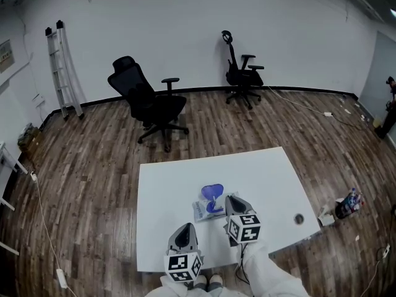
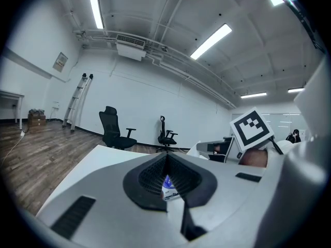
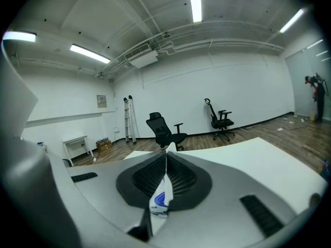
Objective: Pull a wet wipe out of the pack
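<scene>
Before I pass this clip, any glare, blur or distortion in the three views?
Head view: evenly lit and sharp, but fisheye bows the walls. Left gripper view: dark round vignette, ceiling tube lights blown out, near jaws soft. Right gripper view: same vignette and blown-out lights; the wipe pack between the jaws is slightly blurred.

Bare table around wipe pack

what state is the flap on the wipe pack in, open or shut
Open: in the head view the blue flap stands lifted off the wet wipe pack on the table.
</scene>
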Demonstrator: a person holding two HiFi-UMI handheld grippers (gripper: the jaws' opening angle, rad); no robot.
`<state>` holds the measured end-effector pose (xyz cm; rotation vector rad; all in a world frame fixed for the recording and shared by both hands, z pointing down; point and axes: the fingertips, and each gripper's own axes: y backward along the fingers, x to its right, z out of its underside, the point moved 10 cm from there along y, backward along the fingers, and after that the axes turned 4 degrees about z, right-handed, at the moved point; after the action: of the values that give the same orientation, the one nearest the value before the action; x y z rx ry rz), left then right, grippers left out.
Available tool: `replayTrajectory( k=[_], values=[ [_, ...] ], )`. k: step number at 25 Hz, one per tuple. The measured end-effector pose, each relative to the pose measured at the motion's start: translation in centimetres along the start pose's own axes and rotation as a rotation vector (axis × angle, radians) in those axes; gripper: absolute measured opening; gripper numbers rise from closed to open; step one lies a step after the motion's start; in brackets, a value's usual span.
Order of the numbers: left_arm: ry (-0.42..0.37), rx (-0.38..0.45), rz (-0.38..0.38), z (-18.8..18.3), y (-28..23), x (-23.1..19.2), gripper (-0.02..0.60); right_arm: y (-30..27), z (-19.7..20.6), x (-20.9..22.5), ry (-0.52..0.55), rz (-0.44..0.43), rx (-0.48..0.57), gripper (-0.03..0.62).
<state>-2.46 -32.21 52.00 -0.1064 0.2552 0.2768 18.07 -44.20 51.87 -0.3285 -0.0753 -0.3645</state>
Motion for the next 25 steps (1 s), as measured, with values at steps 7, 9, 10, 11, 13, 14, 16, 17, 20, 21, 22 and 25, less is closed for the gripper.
replayTrajectory(
  k=[7, 9, 10, 11, 13, 14, 16, 17, 20, 21, 22, 25],
  values=[
    [-0.013, 0.007, 0.029, -0.2, -0.3, 1.0, -0.002, 2.1, -1.1, 0.7, -0.005, 0.012, 0.045, 0.012],
    [-0.021, 0.007, 0.042, -0.4, -0.6, 1.3, -0.002, 2.8, -1.2, 1.0, -0.013, 0.022, 0.056, 0.012],
    [-0.024, 0.009, 0.047, -0.5, -0.8, 1.4, -0.002, 3.2, -1.3, 1.2, -0.017, 0.028, 0.06, 0.012],
    [-0.026, 0.011, 0.051, -0.7, -1.0, 1.6, -0.002, 3.5, -1.3, 1.4, -0.022, 0.035, 0.063, 0.012],
    [-0.029, 0.018, 0.058, -0.9, -1.3, 1.8, -0.002, 4.3, -1.1, 1.8, -0.033, 0.049, 0.068, 0.012],
    [-0.032, 0.021, 0.06, -1.0, -1.4, 1.9, -0.002, 4.8, -1.0, 2.0, -0.037, 0.056, 0.07, 0.012],
    [-0.037, 0.027, 0.062, -1.2, -1.7, 2.0, -0.001, 5.7, -0.7, 2.4, -0.047, 0.073, 0.075, 0.012],
    [-0.039, 0.03, 0.063, -1.4, -1.8, 2.1, -0.002, 6.1, -0.6, 2.6, -0.052, 0.082, 0.077, 0.012],
    [-0.051, 0.032, 0.072, -1.8, -2.0, 2.4, -0.002, 7.4, -0.1, 3.1, -0.066, 0.115, 0.083, 0.012],
    [-0.056, 0.031, 0.077, -1.8, -2.1, 2.6, -0.002, 7.8, 0.1, 3.3, -0.07, 0.125, 0.082, 0.012],
    [-0.059, 0.028, 0.084, -1.8, -2.2, 2.8, -0.002, 8.2, 0.3, 3.5, -0.073, 0.134, 0.08, 0.012],
    [-0.065, 0.014, 0.099, -1.4, -2.3, 3.4, -0.002, 8.8, 1.0, 4.1, -0.082, 0.143, 0.073, 0.012]
  ],
)
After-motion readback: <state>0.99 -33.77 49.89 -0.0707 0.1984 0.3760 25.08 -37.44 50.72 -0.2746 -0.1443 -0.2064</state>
